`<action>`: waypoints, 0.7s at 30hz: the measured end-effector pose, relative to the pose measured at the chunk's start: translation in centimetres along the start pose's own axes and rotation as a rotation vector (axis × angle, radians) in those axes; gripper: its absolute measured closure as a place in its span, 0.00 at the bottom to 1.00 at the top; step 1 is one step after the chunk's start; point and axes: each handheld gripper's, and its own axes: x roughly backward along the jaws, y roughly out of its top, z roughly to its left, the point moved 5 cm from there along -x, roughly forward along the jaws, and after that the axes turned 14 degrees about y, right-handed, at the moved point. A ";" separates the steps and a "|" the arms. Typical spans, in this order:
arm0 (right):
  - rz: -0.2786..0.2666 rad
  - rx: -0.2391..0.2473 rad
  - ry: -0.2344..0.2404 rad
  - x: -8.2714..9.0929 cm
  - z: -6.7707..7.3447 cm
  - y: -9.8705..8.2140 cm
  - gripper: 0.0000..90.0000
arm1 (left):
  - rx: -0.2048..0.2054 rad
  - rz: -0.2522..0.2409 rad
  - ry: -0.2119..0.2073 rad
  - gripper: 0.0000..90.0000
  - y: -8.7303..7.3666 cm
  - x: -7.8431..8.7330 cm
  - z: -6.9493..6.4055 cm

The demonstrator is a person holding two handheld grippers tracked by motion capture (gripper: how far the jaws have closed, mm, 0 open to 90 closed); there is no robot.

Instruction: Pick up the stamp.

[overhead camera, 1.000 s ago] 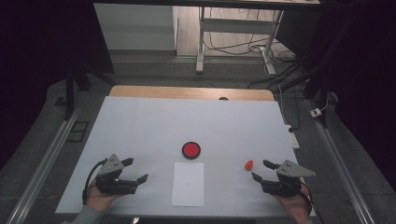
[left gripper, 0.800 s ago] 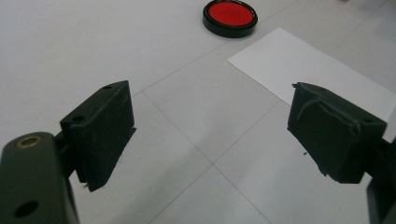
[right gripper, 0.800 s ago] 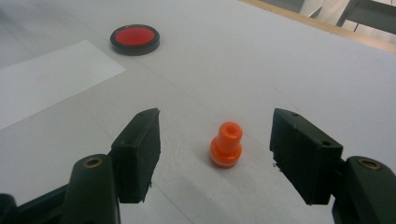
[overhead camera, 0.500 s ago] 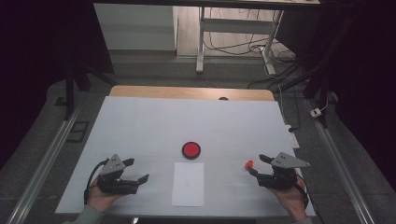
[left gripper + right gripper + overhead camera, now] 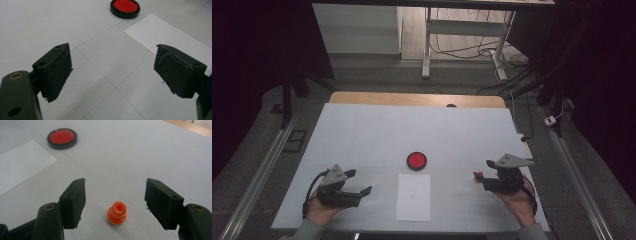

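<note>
Paper sheet cut off by left gripper view's right edge, partly behind a jaw.

Peg between right hand-held gripper jaws, disc just behind paper sheet, mid-table

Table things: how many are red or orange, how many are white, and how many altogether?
Red or orange: 2, the round red pad and the small orange stamp.
White: 1, the sheet of paper.
Total: 3 things lying on the table.
</note>
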 end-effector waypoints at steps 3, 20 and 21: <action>0.054 -0.011 -0.005 -1.3 -0.2 0.0 0.38 | 0.000 0.002 0.001 0.16 0.0 0.0 0.0; 0.125 -0.040 -0.032 -2.1 -1.1 -1.7 0.44 | -0.008 0.011 0.002 0.16 -0.1 -0.1 0.0; 0.121 -0.041 -0.034 -2.1 -1.1 -1.7 0.45 | -0.008 0.010 0.003 0.16 -0.1 -0.1 0.0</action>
